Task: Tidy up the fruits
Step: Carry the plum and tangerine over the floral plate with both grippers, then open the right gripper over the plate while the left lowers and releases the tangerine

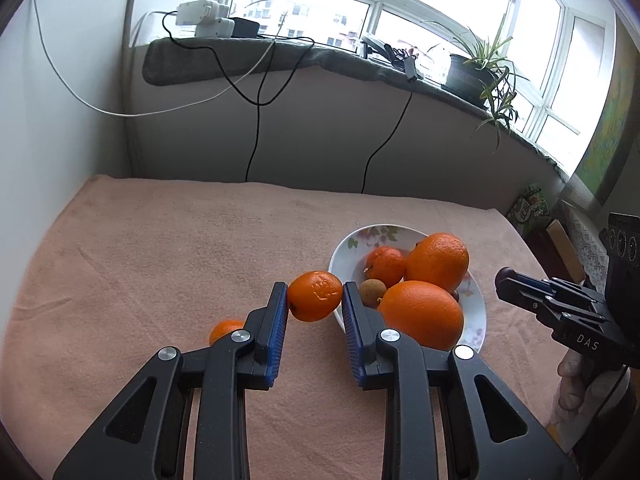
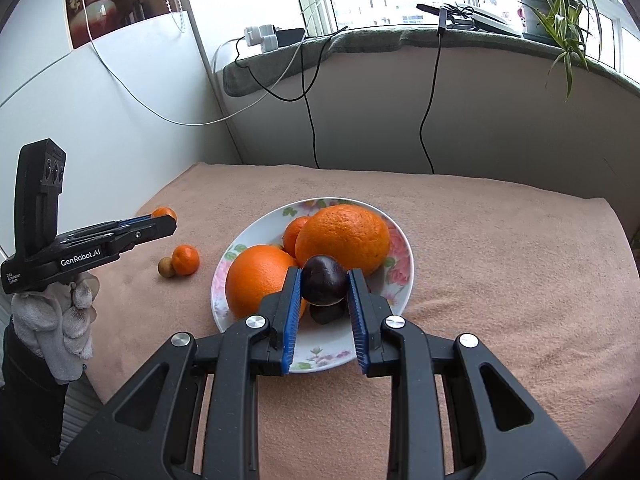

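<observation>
While left gripper (image 1: pixel 315 296) fingers clamp mandarin (image 1: pixel 314 296), right gripper (image 2: pixel 324 286) fingers clamp plum (image 2: pixel 324 285).

The left wrist view looks forward and down along its own left hand-held gripper (image 1: pixel 315 298), close over the surface (image 1: pixel 160 248), facing the window sill (image 1: pixel 240 50); the right wrist view looks likewise along the right hand-held gripper (image 2: pixel 324 286), nearer the floral plate (image 2: pixel 316 356); both share plate, surface, sill and potted plant (image 1: pixel 486 68), and each catches the other hand-held gripper at its edge.
</observation>
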Demonstrator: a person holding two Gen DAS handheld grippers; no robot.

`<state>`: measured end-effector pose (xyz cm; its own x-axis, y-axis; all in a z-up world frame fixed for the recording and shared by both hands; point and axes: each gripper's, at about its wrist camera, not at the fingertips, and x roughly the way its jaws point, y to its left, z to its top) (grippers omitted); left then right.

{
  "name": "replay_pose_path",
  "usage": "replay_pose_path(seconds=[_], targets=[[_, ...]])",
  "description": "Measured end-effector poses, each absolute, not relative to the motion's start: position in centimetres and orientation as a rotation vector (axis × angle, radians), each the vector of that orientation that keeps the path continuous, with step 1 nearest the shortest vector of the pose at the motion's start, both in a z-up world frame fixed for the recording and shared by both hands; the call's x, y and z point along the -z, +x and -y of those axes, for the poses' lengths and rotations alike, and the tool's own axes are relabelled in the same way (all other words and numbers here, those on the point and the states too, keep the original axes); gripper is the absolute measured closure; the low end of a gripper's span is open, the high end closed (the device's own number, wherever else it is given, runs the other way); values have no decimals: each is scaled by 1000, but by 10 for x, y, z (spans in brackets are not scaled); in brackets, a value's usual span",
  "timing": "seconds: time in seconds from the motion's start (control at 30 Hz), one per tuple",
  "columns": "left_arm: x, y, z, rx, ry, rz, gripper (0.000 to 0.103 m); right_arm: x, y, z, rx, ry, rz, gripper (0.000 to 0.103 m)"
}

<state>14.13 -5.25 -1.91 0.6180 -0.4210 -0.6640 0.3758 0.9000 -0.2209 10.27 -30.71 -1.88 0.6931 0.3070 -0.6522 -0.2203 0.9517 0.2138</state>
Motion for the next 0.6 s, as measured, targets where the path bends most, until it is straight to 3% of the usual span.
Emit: replay_pose_path(seconds=[0.6], targets=[[33,163,92,495,-18,-826,78,39,108,312,-320,150,-786,79]])
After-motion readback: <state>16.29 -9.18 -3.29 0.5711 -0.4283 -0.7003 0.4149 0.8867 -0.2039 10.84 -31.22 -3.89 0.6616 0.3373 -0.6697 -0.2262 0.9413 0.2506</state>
